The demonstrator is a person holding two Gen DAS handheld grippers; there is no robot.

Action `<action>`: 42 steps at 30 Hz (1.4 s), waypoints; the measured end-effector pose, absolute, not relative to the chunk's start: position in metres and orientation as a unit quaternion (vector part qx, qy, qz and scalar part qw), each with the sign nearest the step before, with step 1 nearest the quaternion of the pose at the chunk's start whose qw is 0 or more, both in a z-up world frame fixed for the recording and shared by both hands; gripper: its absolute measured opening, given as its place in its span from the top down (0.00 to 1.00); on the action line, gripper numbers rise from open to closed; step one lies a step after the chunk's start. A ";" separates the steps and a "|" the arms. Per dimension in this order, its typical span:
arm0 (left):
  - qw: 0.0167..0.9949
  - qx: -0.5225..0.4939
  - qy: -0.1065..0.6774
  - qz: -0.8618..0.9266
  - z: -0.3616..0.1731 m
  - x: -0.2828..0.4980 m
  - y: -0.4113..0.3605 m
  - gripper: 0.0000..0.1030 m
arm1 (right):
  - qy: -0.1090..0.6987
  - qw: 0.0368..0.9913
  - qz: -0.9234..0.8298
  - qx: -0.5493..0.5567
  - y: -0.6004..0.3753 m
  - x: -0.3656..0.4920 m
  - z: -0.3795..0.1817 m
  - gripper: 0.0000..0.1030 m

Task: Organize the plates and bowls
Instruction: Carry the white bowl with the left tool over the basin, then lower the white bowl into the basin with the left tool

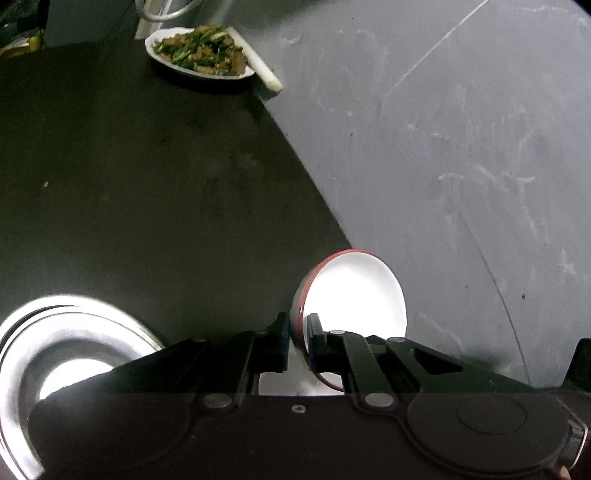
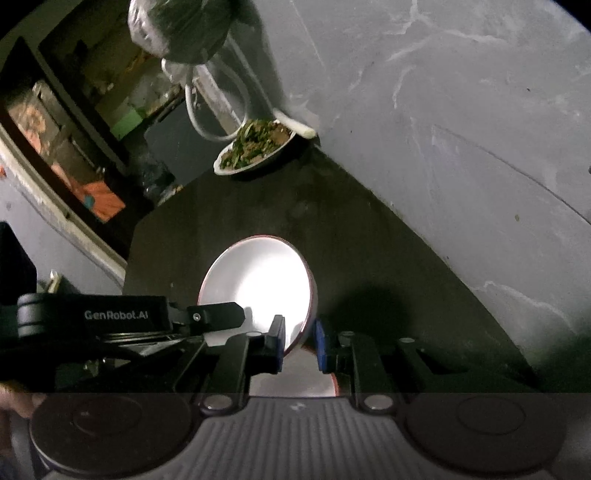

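Observation:
A small bowl (image 1: pixel 354 295), white inside with a red rim, sits on the dark counter (image 1: pixel 147 184). My left gripper (image 1: pixel 298 343) is shut on its near-left rim. The same bowl (image 2: pixel 258 284) shows in the right wrist view, where my right gripper (image 2: pixel 300 347) is shut on its right rim. The left gripper's finger (image 2: pixel 218 315) also reaches to the bowl's left rim there. A shiny metal bowl (image 1: pixel 48 354) sits at the left of the counter. A white plate of cooked greens and meat (image 1: pixel 199 51) stands at the far end; it also shows in the right wrist view (image 2: pixel 255 147).
A grey wall (image 1: pixel 461 147) runs along the right of the counter. A white stalk (image 1: pixel 255 59) lies by the food plate against the wall. A wrapped bundle (image 2: pixel 177 29) and white cable (image 2: pixel 207 110) hang beyond the plate. Shelves (image 2: pixel 66 147) lie past the counter's left edge.

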State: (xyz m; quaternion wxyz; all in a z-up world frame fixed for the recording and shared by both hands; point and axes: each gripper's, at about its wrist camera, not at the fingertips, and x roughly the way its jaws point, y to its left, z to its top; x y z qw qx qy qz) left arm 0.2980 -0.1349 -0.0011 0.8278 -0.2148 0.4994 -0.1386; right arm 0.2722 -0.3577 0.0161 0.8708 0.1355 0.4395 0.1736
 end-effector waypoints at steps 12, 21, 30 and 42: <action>0.819 -0.205 0.520 -0.131 -0.009 0.281 -0.134 0.91 | 0.478 0.849 0.189 0.123 -0.360 0.251 0.006 0.82; 0.820 -0.190 0.525 -0.128 -0.008 0.278 -0.136 0.90 | 0.485 0.845 0.193 0.119 -0.358 0.248 0.006 0.82; 0.817 -0.150 0.543 -0.123 -0.006 0.279 -0.146 0.90 | 0.501 0.835 0.198 0.111 -0.354 0.250 0.001 0.82; 0.808 -0.105 0.568 -0.117 -0.008 0.285 -0.156 0.86 | 0.516 0.829 0.196 0.088 -0.349 0.250 0.004 0.82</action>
